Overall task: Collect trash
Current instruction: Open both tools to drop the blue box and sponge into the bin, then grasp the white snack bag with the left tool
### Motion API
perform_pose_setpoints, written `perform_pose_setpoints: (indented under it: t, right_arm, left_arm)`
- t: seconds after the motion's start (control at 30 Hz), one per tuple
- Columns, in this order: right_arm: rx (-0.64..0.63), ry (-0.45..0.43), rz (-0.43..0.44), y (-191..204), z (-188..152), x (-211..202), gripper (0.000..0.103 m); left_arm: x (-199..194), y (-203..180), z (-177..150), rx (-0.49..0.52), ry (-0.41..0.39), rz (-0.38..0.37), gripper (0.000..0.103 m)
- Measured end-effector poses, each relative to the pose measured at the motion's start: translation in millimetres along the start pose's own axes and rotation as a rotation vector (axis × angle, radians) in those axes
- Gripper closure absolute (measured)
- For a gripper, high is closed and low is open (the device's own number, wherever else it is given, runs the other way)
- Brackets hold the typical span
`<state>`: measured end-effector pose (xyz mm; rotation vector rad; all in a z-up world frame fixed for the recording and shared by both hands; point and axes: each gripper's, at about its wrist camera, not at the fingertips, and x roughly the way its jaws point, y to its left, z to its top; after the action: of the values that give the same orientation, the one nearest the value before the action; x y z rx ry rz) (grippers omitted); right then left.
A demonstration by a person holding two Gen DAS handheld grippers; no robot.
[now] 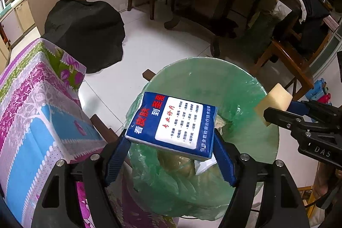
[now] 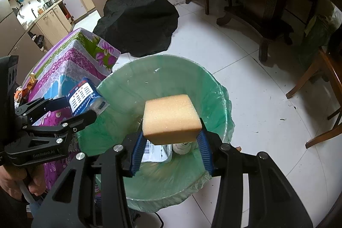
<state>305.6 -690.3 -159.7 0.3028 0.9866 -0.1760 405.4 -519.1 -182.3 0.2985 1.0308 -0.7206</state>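
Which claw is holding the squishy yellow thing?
The right gripper holds the yellow sponge. The left gripper holds a blue tissue pack instead. Both hang over the green-lined bin.

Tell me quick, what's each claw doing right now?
Left claw: shut on the blue tissue pack.
Right claw: shut on the yellow sponge.

Bright, even indoor light; sharp centre; strong fisheye bending and dark vignette at the edges.

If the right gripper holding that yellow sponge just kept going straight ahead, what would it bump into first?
Most likely the far inner wall of the green-lined trash bin, since the right gripper with its sponge points over its opening; depth is uncertain.
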Motion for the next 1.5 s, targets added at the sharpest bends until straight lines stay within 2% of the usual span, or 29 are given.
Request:
perform_pose_setpoints:
  t: [0.13,0.6,0.67,0.77,0.87,0.93,1.07,1.2,1.37,1.5]
  right_arm:
    - [0.008,-0.012,-0.002,-3,0,0,0.047]
    - [0.022,-0.046,0.015,-5,-4,-7,0.045]
    - [0.017,-0.074,0.019,-2,-6,-16,0.045]
    - [-0.019,-0.169,0.028,13,-17,-43,0.043]
    - [-0.063,-0.261,0.037,35,-33,-67,0.037]
    - [-0.099,-0.300,0.052,53,-45,-77,0.028]
    - [-0.165,-0.351,0.092,95,-75,-84,0.020]
    - [-0.194,-0.338,0.158,129,-98,-77,0.018]
    - [-0.204,-0.291,0.235,164,-118,-62,0.018]
    - [-0.232,-0.257,0.263,190,-125,-54,0.018]
  left_arm:
    - [3,-1,-1,0.004,0.016,0.004,0.027]
    - [-2,0,-4,0.015,0.007,0.019,0.027]
    - [-9,2,-8,0.020,-0.003,0.024,0.027]
    - [-29,6,-19,0.027,-0.037,0.026,0.027]
    - [-52,16,-36,0.045,-0.074,0.039,0.027]
    - [-67,28,-50,0.047,-0.095,0.053,0.027]
    - [-103,68,-83,0.010,-0.141,0.093,0.027]
    - [-149,125,-122,-0.066,-0.190,0.146,0.027]
    - [-207,231,-175,-0.217,-0.232,0.292,0.026]
    - [-238,313,-201,-0.370,-0.268,0.408,0.026]
